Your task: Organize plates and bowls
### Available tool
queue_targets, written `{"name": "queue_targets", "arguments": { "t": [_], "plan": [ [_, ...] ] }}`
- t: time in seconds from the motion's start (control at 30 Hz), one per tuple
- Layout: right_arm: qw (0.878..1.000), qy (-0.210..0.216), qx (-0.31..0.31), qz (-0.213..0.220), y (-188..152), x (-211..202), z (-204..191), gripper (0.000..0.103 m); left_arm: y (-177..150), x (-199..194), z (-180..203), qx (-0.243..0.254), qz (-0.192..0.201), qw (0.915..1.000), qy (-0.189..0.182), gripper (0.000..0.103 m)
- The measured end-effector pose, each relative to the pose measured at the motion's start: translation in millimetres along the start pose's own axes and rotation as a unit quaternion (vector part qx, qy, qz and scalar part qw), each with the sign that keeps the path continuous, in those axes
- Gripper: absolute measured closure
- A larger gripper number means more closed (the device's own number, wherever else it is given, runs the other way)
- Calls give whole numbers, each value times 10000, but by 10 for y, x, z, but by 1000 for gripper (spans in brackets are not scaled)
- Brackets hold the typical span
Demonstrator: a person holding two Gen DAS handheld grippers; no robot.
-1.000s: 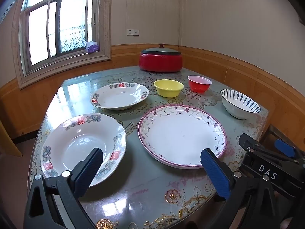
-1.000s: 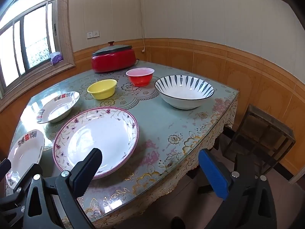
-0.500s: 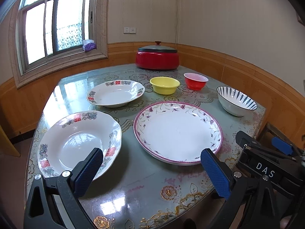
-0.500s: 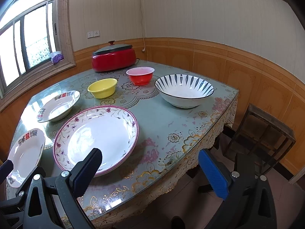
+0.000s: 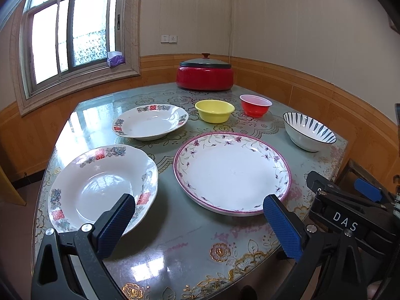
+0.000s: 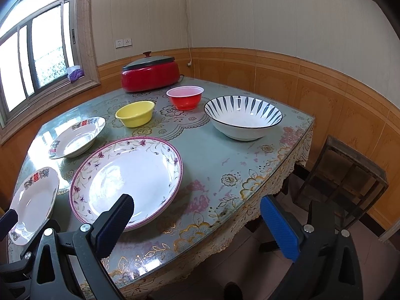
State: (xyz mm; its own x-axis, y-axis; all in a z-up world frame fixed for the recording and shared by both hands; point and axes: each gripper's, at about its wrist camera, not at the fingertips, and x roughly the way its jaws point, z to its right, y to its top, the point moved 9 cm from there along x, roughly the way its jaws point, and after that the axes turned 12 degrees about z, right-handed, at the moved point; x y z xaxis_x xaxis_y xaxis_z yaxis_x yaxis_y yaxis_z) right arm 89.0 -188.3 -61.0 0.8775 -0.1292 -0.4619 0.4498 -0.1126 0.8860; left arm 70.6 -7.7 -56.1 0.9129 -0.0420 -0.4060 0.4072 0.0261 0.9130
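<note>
Drifted slightly back since a second ago: left gripper spread wide, empty, above table edge. Right gripper likewise agape, empty. Ahead: purple-rimmed plate, two floral plates left, striped bowl right.

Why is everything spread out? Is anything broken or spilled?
Nothing looks broken or spilled. The three plates and three bowls sit upright and empty, apart on the table. They just have not been stacked yet.
</note>
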Motion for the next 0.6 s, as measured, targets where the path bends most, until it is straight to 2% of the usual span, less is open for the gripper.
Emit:
{"name": "queue_targets", "arguments": {
  "t": [0.6],
  "plan": [
    [10000, 4, -3, -32, -11, 33, -27, 0, -5, 36, 9, 7, -20, 10000, -39, 0]
  ]
}}
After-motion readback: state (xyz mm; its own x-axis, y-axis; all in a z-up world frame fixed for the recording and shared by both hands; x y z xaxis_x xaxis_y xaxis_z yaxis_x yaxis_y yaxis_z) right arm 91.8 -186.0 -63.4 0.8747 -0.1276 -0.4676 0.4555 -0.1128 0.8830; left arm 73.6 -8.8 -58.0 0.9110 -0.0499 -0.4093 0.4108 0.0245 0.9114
